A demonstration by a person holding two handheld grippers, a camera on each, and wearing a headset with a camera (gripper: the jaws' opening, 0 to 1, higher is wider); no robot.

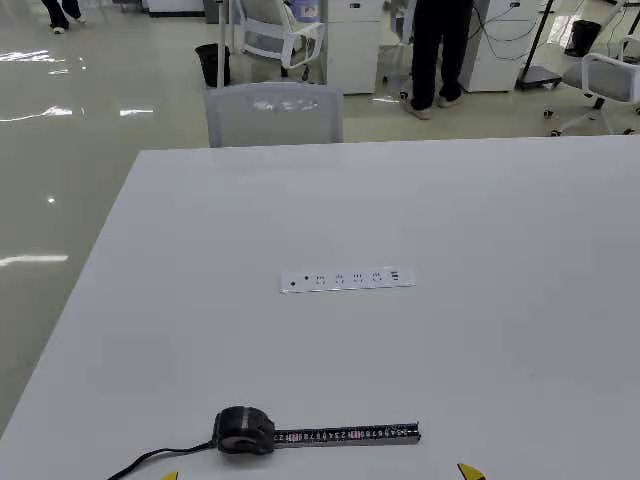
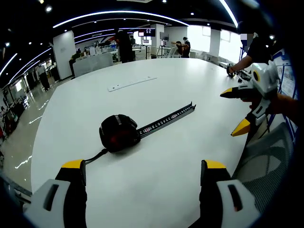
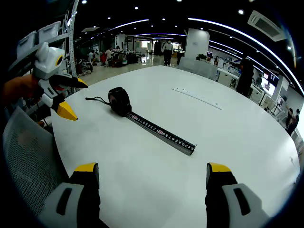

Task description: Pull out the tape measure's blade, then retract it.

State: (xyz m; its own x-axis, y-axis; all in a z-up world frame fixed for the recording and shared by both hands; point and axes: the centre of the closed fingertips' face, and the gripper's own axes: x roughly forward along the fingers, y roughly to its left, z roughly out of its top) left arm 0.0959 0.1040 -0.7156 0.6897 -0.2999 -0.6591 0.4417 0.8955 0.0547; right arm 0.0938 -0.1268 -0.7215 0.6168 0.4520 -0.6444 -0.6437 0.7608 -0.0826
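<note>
The left tool point(image 2: 143, 165) has its jaws wide apart and clamps nothing. The right tool point(image 3: 152, 167) is spread the same way and is just as empty. Both hang at the near edge of the bench point(image 1: 500, 330), and neither touches the work.

Just ahead of the left tool, a little toward its left jaw, lies the tape measure point(image 2: 118, 133), a dark round case flat on the bench. Its black strap point(image 2: 95, 156) trails back toward that jaw. The blade point(image 2: 166, 118) runs out of the case flat along the bench, away from the left tool and off to its right. From the right tool, the blade's end lies ahead between the lines of its jaws, and the case sits farther off to its left.

The pulling-out half of the task looks done, since a fair stretch of blade lies out with nothing holding it, which suggests a lock is set. The retracting is left. I judge it will need one tool on the case to steady it and free the blade.

Beyond both tools, well apart from the tape measure, a white power strip point(image 1: 346, 279) lies flat mid-bench. Past the far edge stands a grey chair point(image 1: 272, 112). Farther off, on the floor, is a dark bin point(image 1: 212, 64), the one container, and what it holds cannot be told.
</note>
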